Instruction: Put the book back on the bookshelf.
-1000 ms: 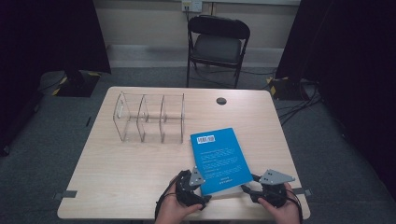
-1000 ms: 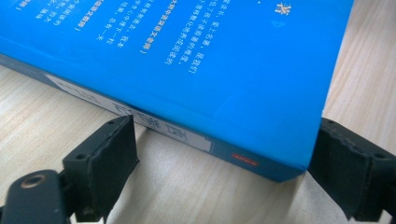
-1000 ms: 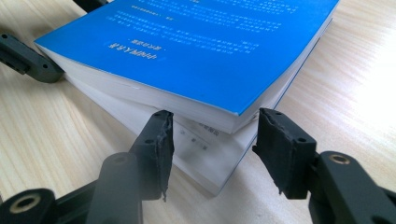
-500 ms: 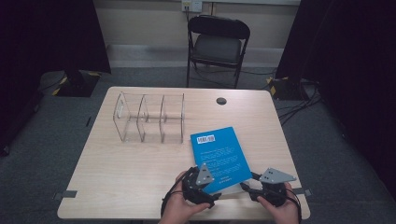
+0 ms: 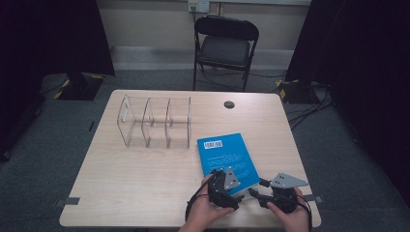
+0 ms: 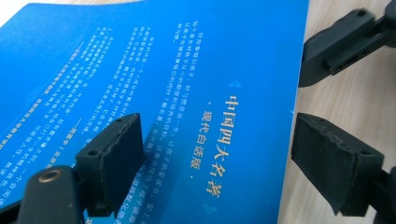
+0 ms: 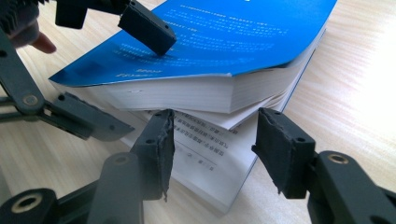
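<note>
Blue book (image 5: 226,156) is seen lying on the worktop (image 5: 145,183), toward the near right part, back cover up with white text and a barcode label at its far end. In the right gripper view the book (image 7: 219,51) is partly opened: the blue cover and a thick block of pages are lifted off the lower pages, which lie flat on the wood. Whether anything is clamped there cannot be told.

Left gripper (image 5: 223,186) is placed at the book's near edge, held in the person's left hand (image 5: 205,212). In the left gripper view its jaws are spread wide, one over the blue cover, the other just past the book's edge above bare wood; nothing is gripped between them (image 6: 215,149). In the right gripper view one of its jaws is seen resting on top of the cover.

Right gripper (image 5: 258,195) is held low just beside the book's near right corner. Its jaws are parted (image 7: 212,154) and aimed at the gap under the raised pages; nothing is held.

Clear acrylic rack (image 5: 154,122) with three compartments stands well apart on the far left. A small dark round fitting (image 5: 229,104) is noted near the far edge. Folding chair (image 5: 225,46) stands beyond the worktop.
</note>
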A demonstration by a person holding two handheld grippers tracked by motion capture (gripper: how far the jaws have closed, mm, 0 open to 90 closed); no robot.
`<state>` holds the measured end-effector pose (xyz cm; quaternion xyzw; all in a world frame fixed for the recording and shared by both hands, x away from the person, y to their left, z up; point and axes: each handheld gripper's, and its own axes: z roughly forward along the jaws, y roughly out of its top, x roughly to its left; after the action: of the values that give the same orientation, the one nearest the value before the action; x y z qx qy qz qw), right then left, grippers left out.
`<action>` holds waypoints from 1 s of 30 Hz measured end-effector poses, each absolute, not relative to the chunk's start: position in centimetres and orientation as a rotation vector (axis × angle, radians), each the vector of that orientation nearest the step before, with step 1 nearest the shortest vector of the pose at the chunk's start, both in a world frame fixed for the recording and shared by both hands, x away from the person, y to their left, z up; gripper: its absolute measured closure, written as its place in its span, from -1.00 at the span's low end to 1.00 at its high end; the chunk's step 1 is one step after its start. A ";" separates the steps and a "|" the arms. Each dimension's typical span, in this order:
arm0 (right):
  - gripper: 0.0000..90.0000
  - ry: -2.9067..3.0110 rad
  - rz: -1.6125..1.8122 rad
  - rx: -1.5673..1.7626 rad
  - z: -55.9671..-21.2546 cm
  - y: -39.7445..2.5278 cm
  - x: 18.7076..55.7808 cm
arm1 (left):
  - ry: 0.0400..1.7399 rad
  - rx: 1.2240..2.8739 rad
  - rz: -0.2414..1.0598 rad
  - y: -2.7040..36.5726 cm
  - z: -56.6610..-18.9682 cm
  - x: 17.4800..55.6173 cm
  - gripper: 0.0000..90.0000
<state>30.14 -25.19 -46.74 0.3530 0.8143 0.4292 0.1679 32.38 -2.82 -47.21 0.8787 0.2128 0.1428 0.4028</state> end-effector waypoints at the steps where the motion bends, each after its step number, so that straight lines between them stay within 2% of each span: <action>1: 0.05 2.317 1.223 1.003 -46.7 -25.2 30.1 | 0.541 2.240 0.388 -2.7 -47.1 32.4 -0.58; 2: 0.05 2.317 1.223 1.003 -46.7 -25.2 30.1 | 0.541 2.240 0.388 -2.7 -47.1 32.4 -0.51; 7: 0.05 2.316 1.239 1.010 -46.6 -25.2 30.2 | 0.544 2.216 0.394 -2.4 -47.4 32.7 -0.46; 11: 0.05 2.316 1.242 1.010 -46.6 -25.2 30.2 | 0.489 2.224 0.425 -2.5 -47.3 32.3 -0.30; 14: 0.05 2.316 1.239 1.017 -46.7 -25.3 30.2 | 0.501 2.213 0.421 -2.5 -47.4 32.2 -0.32; 17: 0.06 2.314 1.242 1.018 -46.6 -25.2 30.2 | 0.514 2.216 0.419 -2.6 -47.6 32.1 -0.42; 25: 0.06 2.313 1.260 1.035 -46.6 -25.3 30.2 | 0.522 2.223 0.454 -2.6 -47.7 32.2 -0.36; 30: 0.06 2.305 1.271 1.039 -46.5 -25.3 30.3 | 0.490 2.202 0.453 -2.6 -47.5 31.8 -0.04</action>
<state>30.27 -25.25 -46.53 0.3628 0.8046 0.4438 0.1552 31.84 -2.60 -47.54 0.8736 0.1945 0.1797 0.4083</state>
